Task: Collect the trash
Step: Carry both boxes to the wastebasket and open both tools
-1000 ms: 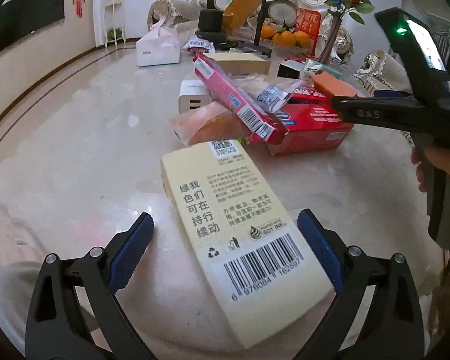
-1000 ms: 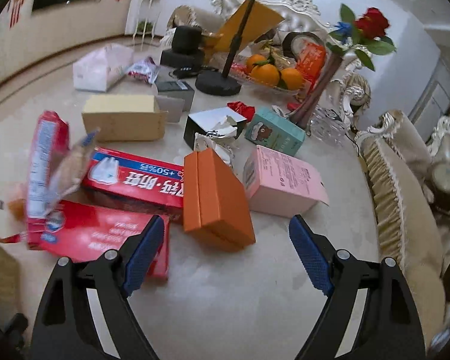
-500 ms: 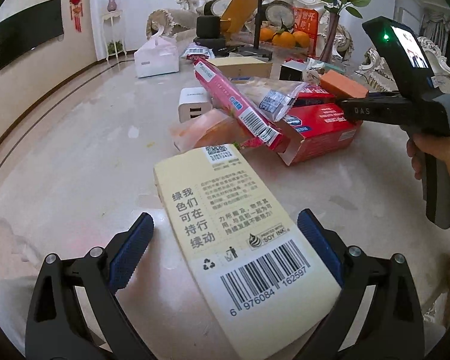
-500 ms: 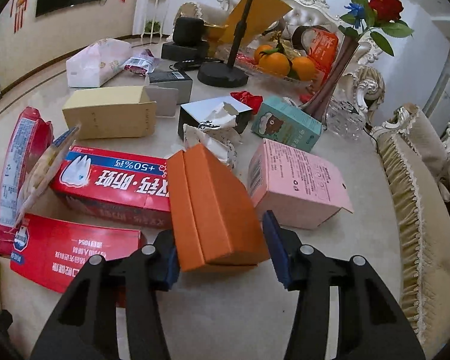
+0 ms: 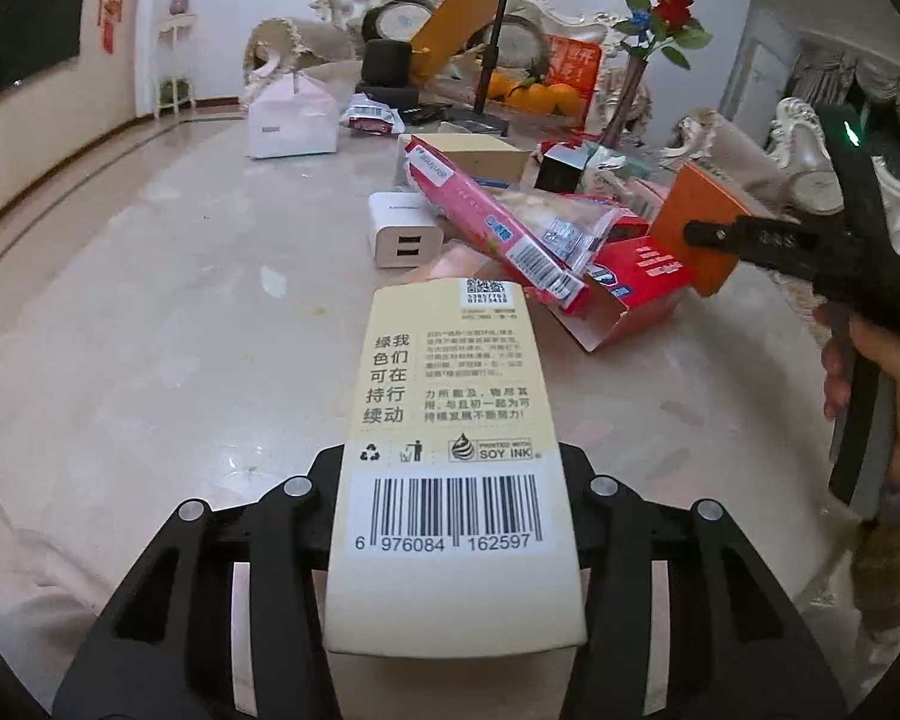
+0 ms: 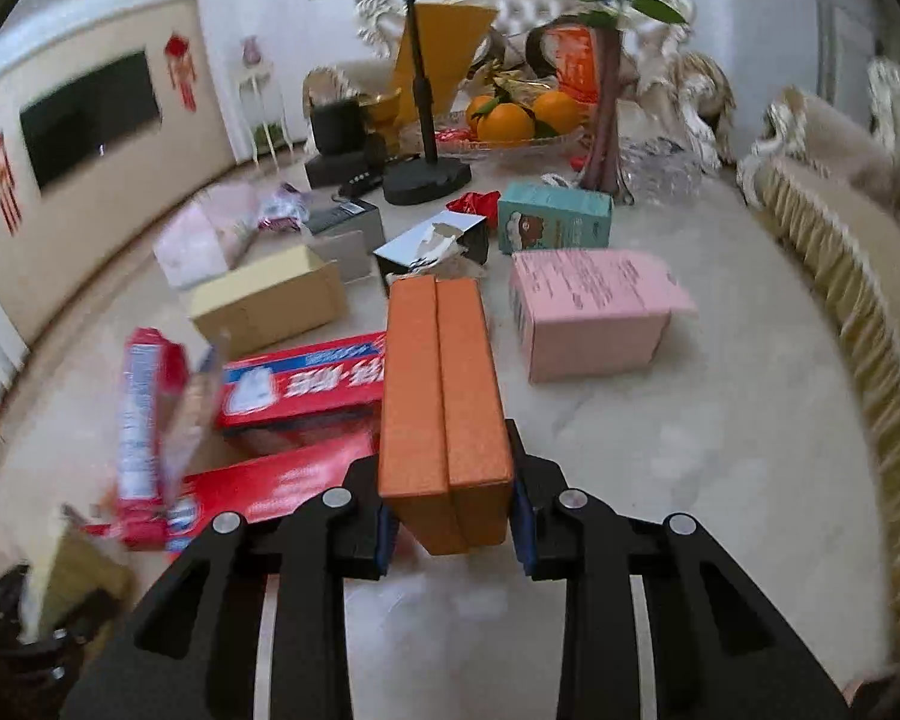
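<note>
Both claws grip: left claw (image 5: 456, 510) closing on cream carton (image 5: 450, 420); right claw (image 6: 450, 531) apparently clenched on orange box (image 6: 444, 396).

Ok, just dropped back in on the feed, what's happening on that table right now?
A person is clearing packaging off a cluttered marble table with a hand-held gripper in each hand. The left hand-held gripper is closing on a cream carton with a barcode, which sits between its jaws. The right hand-held gripper is shut on an orange box. Red toothpaste boxes, a pink box and a brown cardboard box lie uncollected on the table.
</note>
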Action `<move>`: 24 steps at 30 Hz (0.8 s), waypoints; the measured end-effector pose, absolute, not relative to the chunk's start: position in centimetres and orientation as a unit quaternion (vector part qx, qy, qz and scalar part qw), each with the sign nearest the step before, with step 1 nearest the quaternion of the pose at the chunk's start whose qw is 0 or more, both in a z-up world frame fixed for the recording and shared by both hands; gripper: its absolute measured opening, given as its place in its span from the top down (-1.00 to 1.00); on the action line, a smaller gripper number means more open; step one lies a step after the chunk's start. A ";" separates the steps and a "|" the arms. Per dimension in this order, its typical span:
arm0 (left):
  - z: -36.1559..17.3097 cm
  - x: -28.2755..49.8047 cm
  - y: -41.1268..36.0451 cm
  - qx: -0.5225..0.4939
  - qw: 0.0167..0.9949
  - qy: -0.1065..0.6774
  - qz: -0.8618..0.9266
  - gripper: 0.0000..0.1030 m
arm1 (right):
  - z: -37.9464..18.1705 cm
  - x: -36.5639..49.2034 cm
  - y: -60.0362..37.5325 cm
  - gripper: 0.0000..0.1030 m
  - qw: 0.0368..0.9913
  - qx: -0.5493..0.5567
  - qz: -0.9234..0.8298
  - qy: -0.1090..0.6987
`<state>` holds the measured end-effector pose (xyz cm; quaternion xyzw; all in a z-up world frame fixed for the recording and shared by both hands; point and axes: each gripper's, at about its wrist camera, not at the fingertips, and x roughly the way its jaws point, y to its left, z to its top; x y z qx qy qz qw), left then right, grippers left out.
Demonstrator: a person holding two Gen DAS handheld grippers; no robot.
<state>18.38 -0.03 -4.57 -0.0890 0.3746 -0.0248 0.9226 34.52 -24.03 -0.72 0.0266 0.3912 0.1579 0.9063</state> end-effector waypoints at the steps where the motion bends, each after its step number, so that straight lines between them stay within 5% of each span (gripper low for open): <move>1: -4.5 18.2 0.1 -0.083 0.924 0.372 -0.029 0.10 | -0.7 33.8 -24.6 0.45 0.905 0.047 0.160 0.390; 13: -1.3 9.2 1.7 -0.033 0.928 0.355 -0.106 0.10 | 0.3 18.7 -28.0 0.45 0.899 0.130 0.206 0.365; 24: -6.4 1.3 -0.5 -0.001 0.885 0.440 -0.154 0.10 | -5.1 6.2 -21.6 0.45 0.820 0.070 0.282 0.494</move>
